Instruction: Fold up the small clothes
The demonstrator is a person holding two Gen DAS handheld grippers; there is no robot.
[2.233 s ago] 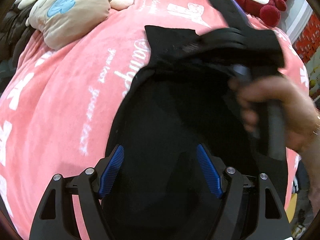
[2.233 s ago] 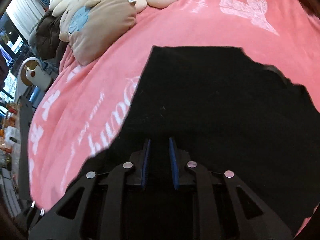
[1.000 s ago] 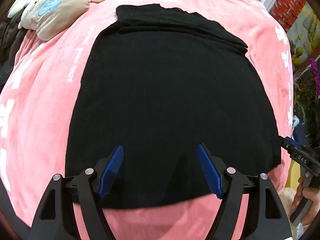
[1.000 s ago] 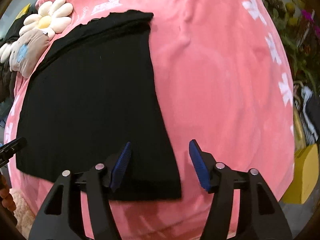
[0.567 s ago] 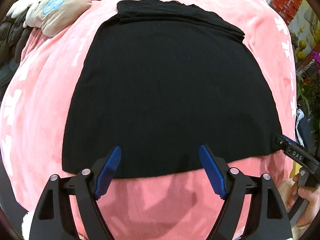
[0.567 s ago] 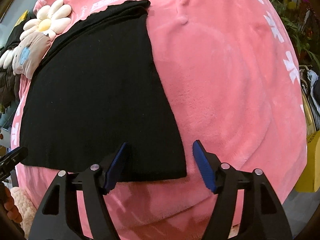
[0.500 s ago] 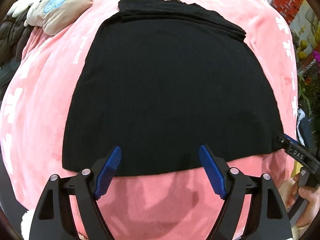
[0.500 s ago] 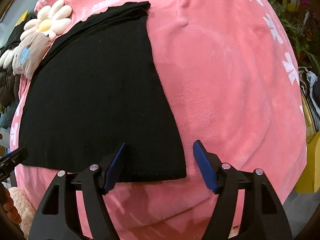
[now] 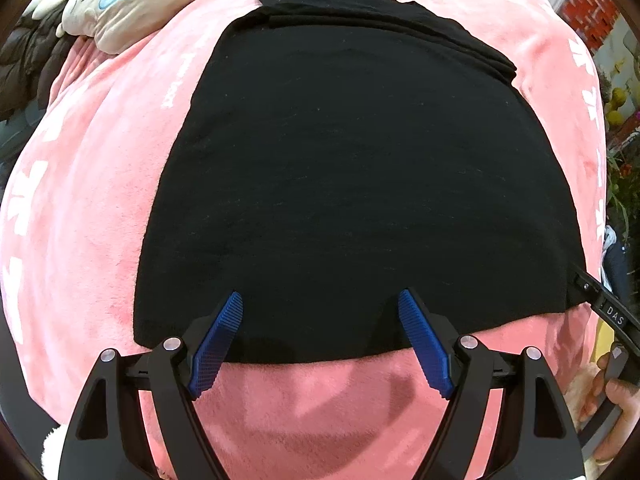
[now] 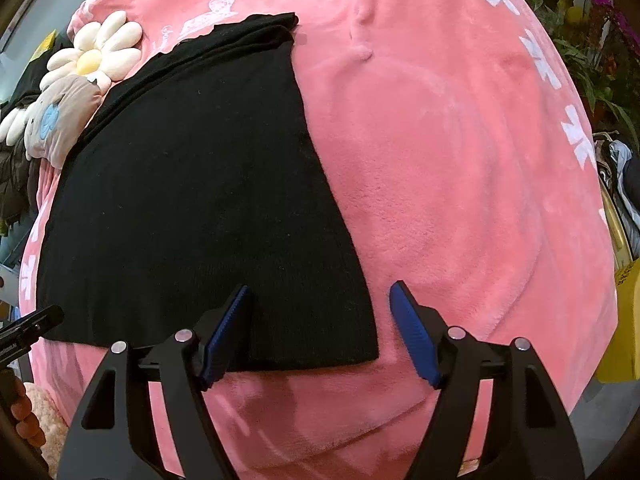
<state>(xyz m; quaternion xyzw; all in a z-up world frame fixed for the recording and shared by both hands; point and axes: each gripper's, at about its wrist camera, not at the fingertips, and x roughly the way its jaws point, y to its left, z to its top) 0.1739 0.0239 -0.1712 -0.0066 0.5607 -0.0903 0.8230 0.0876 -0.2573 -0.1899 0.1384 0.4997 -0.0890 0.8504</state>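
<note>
A black garment (image 9: 352, 184) lies flat on the pink blanket (image 9: 80, 208), with folded layers stacked at its far end (image 9: 384, 16). My left gripper (image 9: 320, 300) hangs open over the near hem, towards its left corner, and nothing is between its blue pads (image 9: 216, 340). My right gripper (image 10: 319, 290) is open too and straddles the garment's near right corner (image 10: 360, 344); its left pad (image 10: 226, 330) is over the cloth and its right pad over the blanket. Each view shows the other gripper at its edge, held by a hand (image 9: 616, 396).
A white flower cushion (image 10: 96, 56) and a beige plush cushion (image 9: 132, 4) lie at the blanket's far left, beside a dark jacket (image 9: 24, 60). Plants (image 10: 592, 40) and a yellow object (image 10: 628, 320) stand past the right edge. Bare blanket (image 10: 460, 160) stretches right of the garment.
Two seconds ago the right gripper carried the black cloth in narrow jaws; it has let go and its jaws have widened. The left gripper drew back to the near hem and sank slightly.
</note>
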